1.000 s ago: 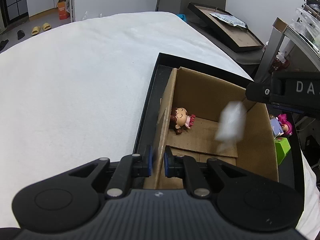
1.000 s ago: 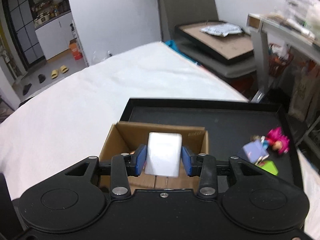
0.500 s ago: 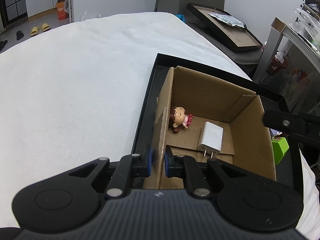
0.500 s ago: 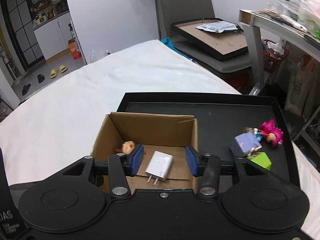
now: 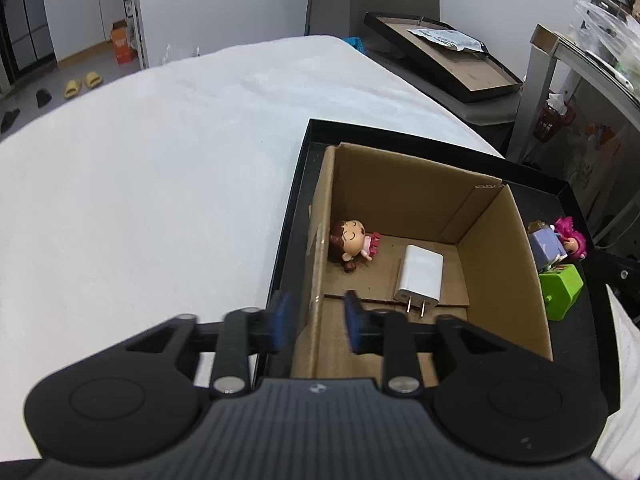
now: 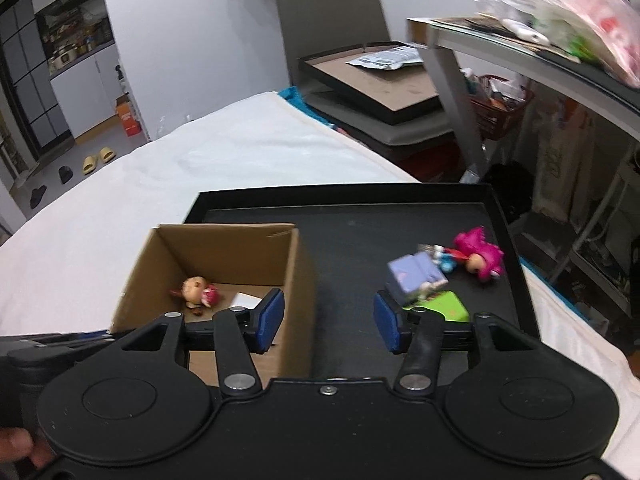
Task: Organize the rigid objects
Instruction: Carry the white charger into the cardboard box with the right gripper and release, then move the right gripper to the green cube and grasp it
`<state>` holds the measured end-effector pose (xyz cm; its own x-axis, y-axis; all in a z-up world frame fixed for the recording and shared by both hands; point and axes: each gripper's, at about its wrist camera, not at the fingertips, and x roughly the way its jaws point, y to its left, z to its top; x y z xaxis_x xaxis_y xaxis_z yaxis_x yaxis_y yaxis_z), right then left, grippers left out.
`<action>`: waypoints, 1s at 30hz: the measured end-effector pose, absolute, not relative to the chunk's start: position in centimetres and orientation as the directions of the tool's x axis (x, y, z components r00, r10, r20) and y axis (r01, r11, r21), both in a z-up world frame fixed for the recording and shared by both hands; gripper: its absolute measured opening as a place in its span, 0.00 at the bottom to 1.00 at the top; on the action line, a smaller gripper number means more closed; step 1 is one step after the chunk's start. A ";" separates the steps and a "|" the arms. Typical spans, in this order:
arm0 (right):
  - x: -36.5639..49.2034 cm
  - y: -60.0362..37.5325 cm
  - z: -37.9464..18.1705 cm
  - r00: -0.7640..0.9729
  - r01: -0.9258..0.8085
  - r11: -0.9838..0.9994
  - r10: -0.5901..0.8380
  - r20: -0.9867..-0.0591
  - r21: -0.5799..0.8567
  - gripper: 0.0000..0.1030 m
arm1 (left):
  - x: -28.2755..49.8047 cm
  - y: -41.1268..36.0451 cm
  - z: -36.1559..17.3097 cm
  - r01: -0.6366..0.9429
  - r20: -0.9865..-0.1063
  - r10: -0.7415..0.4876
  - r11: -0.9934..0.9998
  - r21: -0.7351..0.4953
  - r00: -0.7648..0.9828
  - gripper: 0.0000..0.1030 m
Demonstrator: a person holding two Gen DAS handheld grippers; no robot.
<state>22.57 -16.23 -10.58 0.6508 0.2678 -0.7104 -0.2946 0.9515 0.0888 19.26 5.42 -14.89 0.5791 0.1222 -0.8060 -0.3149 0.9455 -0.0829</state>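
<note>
Left wrist: charger [image 5: 420, 276], no legible writing

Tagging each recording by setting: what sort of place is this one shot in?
Most likely a lived-in home, not a lab. The black tray sits on a white cloth-covered surface, yellow slippers and dark shoes lie on the floor, and kitchen-style cabinets with jars stand at the back.

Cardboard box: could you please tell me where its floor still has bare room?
In the cardboard box, the floor is bare between the white charger and the right wall. The doll crowds the far-left corner, beside the charger.
</note>
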 end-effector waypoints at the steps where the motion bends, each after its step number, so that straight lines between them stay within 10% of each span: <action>1: 22.6 -16.7 -10.7 0.653 -0.290 0.953 0.267 -0.709 0.092 0.51 | 19.2 5.3 -14.8 -0.314 -0.804 0.129 0.946 -0.076 0.581 0.41; 30: 27.3 -22.1 -20.2 0.663 -0.192 0.975 0.215 -0.717 0.115 0.64 | 21.0 2.5 -15.0 -0.332 -0.801 0.259 0.940 0.081 0.540 0.51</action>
